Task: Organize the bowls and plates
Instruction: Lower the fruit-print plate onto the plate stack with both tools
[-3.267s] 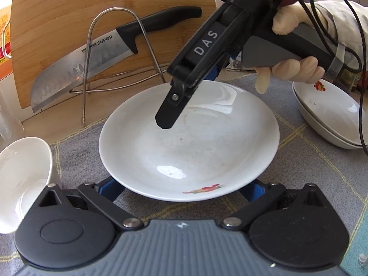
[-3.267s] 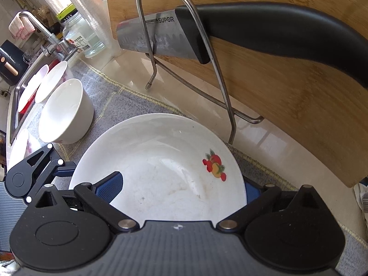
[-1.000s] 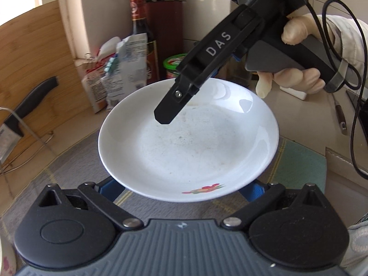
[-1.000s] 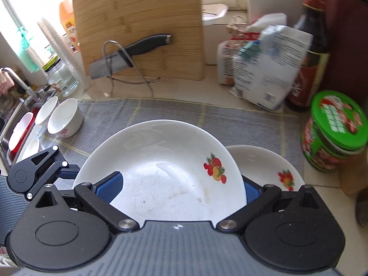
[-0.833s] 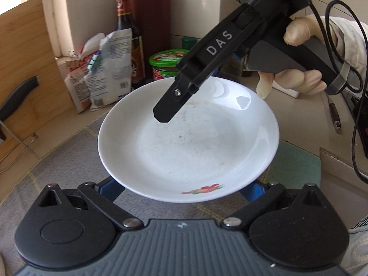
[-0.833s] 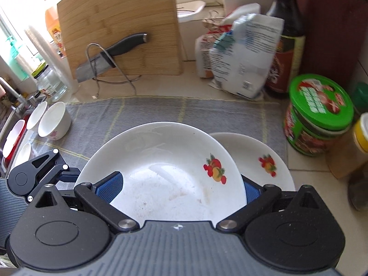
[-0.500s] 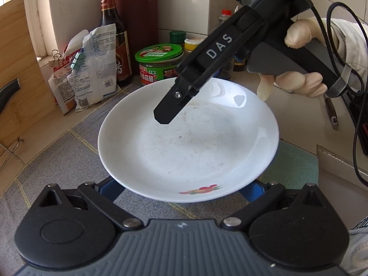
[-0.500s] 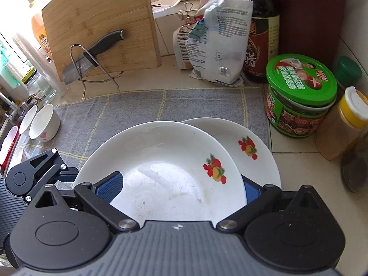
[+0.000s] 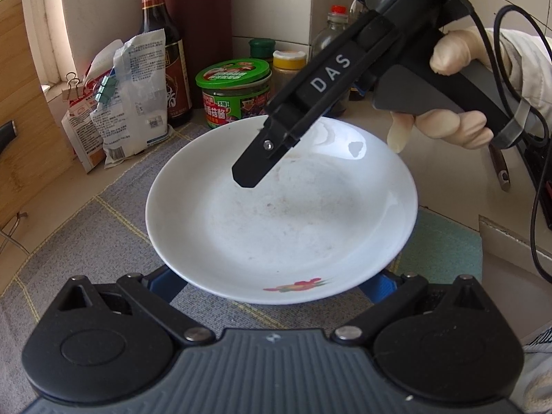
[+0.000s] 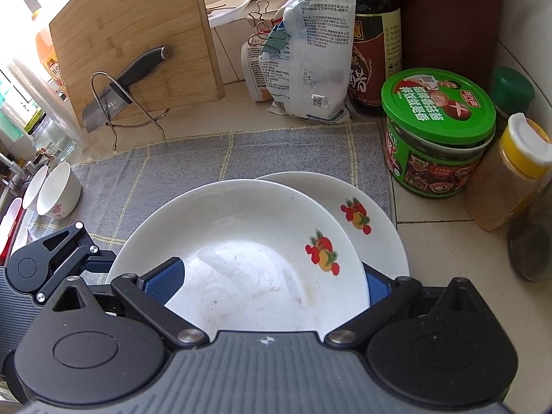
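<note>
Plates overlap in the right wrist view: the held plate (image 10: 241,258) covers a second plate (image 10: 376,214) near the green-lidded jar (image 10: 438,131). Both the left gripper (image 9: 276,281) and right gripper (image 10: 272,279) stay spread wide, cradling the held plate's rim. Only the left wrist view shows the gloved hand (image 9: 455,117).

Bright window daylight, sharp, fisheye-bent edges.

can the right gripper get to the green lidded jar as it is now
Probably not: the right gripper is shut on the plate, so it is occupied, though the green-lidded jar stands unobstructed.
</note>
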`<state>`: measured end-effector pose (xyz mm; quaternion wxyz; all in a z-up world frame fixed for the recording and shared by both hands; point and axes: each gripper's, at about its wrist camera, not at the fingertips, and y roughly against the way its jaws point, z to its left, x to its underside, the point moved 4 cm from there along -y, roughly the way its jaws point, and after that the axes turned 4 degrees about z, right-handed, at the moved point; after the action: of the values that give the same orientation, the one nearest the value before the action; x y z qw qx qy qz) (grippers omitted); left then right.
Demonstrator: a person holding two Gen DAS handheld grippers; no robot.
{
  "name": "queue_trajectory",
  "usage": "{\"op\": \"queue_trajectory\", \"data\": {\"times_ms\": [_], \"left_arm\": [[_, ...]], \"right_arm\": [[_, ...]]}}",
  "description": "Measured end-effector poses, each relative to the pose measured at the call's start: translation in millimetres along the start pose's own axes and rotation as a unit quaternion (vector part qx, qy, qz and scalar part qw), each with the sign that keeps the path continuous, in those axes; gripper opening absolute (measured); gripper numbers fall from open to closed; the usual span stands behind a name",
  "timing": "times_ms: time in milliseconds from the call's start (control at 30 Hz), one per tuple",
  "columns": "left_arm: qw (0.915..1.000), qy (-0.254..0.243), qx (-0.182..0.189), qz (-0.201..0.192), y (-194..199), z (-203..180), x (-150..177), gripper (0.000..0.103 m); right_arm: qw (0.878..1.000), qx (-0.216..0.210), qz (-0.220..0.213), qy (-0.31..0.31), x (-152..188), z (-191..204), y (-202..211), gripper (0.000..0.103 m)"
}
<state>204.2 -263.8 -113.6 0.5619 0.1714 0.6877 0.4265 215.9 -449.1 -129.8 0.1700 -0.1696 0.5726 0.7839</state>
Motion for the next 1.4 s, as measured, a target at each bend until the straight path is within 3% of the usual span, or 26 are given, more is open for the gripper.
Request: {"op": "queue_trajectory", "data": {"times_ms": [1400], "left_arm": [[0.9998,-0.014,0.004,0.014,-14,5,-3,0.1]], "right_arm": [[0.999,0.012,0.011,-0.037,16,-14,11,0.103]]}}
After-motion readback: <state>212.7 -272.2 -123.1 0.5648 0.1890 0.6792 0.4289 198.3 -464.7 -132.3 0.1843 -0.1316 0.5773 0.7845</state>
